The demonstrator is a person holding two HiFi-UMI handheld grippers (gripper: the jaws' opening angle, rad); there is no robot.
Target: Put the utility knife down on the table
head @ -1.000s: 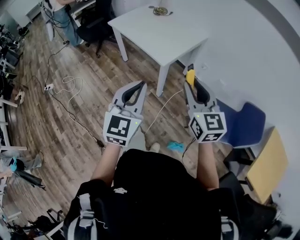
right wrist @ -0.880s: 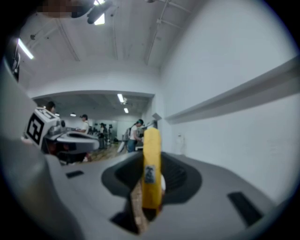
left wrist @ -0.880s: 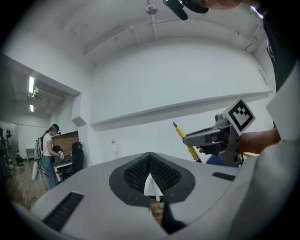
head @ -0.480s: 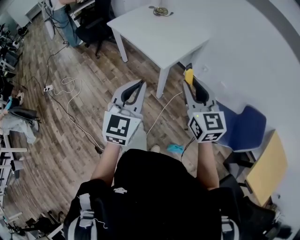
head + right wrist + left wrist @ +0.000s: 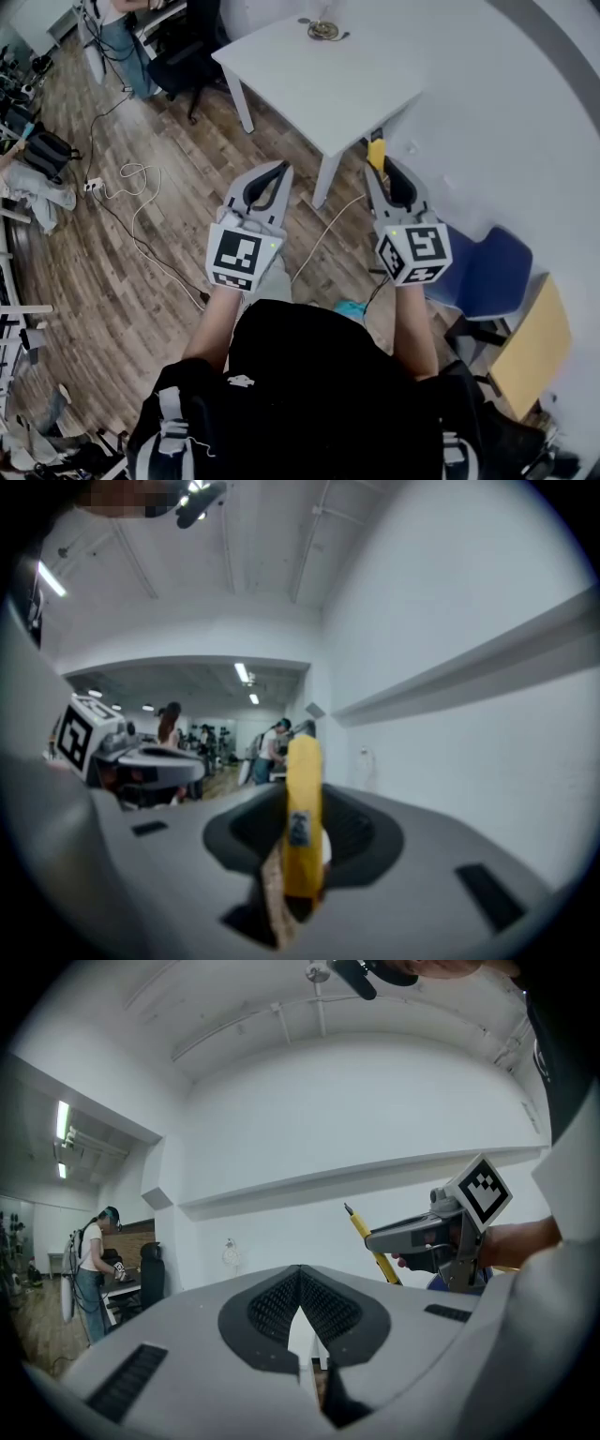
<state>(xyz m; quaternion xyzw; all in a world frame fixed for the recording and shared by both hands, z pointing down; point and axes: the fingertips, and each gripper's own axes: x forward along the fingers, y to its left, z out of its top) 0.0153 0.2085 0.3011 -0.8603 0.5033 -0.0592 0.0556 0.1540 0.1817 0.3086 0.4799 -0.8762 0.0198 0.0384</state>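
Pinching utility knife point(image 5: 303, 803) in right tool point(image 5: 382, 176), knife sticking out ahead | left tool point(image 5: 300, 1277) pressed together, empty

utility knife point(image 5: 303, 761) label point(image 5: 299, 826) blurred, no legible text

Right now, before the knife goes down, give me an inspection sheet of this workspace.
Surface: white table, mostly bare, ahead of both grippers.
Job's things: yellow utility knife, held in the air, not yet on the table.
Clutter: small round object near the table's far edge; blue scrap on the floor.
Grippers: right gripper fingers shut on the utility knife; left gripper shut, empty.
Cables: white cable looped across the wooden floor; another cable runs between the grippers.
Surroundings: blue chair at right; person by the far desks.
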